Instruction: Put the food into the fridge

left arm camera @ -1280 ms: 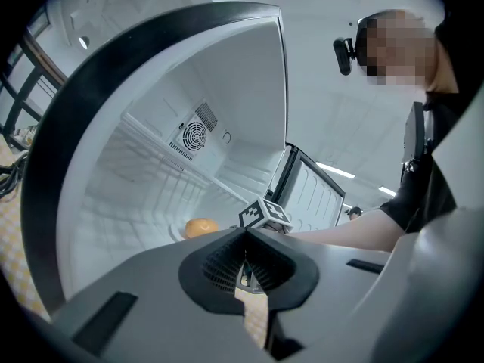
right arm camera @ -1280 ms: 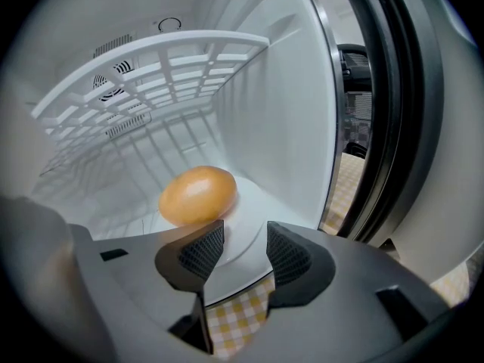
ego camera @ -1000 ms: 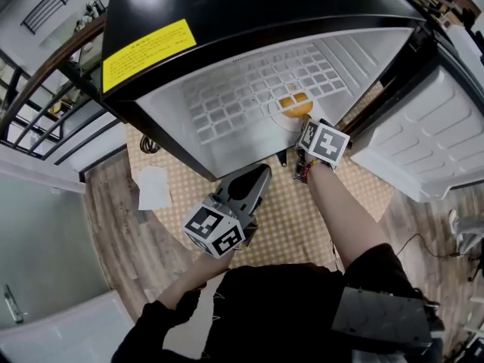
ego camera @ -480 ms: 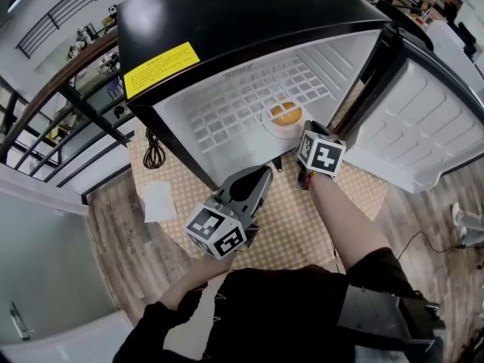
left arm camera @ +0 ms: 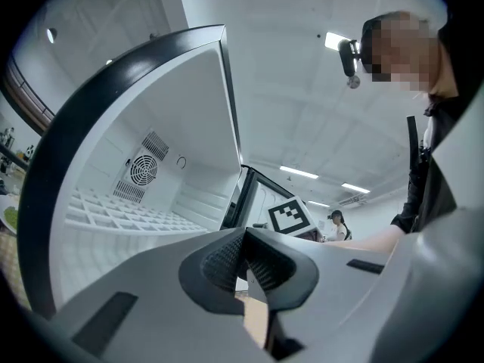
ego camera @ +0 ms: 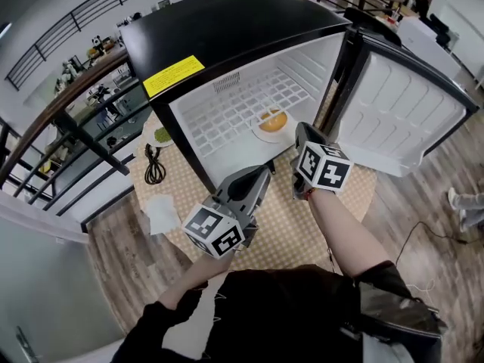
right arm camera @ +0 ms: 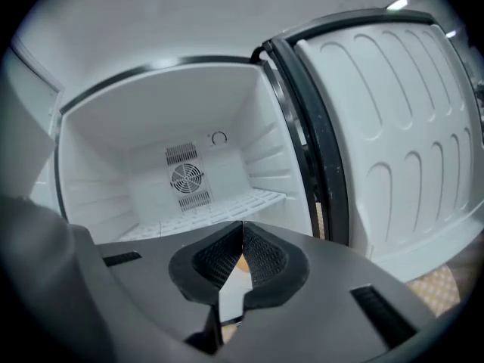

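I count one fridge (ego camera: 234,29), with one open door (ego camera: 393,104) and one wire shelf (ego camera: 227,112) showing inside. Plates come to two: the orange-food plate (ego camera: 261,133) at centre frame and the green-food plate (ego camera: 161,135) at left centre. There is one yellow label (ego camera: 174,76), one black cable (ego camera: 153,165), one white paper (ego camera: 161,210) and one round surface (ego camera: 340,195). I have two claws: left claw (ego camera: 265,171) and right claw (ego camera: 301,127).

Orange food (ego camera: 272,119) on a plate (ego camera: 264,135) sits on the fridge's (ego camera: 227,21) shelf (ego camera: 219,116)
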The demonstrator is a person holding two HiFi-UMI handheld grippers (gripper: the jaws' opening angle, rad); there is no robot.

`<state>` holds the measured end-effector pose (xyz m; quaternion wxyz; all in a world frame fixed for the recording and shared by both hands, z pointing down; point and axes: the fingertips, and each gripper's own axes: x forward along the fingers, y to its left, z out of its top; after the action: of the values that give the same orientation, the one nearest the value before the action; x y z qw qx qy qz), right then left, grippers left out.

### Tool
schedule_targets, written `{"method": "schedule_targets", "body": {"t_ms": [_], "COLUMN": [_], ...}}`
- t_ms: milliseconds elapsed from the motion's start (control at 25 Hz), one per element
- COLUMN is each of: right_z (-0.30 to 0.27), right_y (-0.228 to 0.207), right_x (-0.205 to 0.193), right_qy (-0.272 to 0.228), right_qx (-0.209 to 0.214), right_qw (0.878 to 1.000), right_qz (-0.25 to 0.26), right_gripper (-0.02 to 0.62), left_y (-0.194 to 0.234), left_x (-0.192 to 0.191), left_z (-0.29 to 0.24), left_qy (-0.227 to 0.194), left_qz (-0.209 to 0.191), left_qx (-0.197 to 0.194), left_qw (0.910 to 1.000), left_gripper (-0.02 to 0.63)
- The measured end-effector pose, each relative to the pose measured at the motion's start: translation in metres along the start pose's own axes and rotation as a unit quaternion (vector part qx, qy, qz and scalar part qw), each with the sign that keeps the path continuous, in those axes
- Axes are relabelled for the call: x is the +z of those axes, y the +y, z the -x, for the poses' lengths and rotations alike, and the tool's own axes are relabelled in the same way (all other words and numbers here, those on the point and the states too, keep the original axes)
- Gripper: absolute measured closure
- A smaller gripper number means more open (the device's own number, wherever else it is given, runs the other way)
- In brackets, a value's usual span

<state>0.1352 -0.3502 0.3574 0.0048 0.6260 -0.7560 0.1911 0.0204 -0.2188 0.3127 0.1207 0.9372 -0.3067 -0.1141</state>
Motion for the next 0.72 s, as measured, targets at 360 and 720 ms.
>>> {"method": "schedule_targets", "body": {"t_ms": [360, 720], "right_z": [0.117, 0.188], "right_y": [0.042, 0.062], "right_x": [-0.022, -0.065], "right_qy": [-0.006, 0.02], "right_qx": [0.103, 0.115], "right_qw": [0.991, 0.991], "right_qz": [-0.08, -0.058], "right_gripper": [0.578, 0.578], "left_y": [-0.041, -0.077], "left_x": [0.011, -0.021], "left_z": [0.028, 0.067], "left_qy": [0.015, 0.082], "left_qz": [0.011, 0.025], "left_qx": [-0.066, -0.103], "left_qw": [0.9976, 0.991], "left_gripper": [0.594, 0.594]}}
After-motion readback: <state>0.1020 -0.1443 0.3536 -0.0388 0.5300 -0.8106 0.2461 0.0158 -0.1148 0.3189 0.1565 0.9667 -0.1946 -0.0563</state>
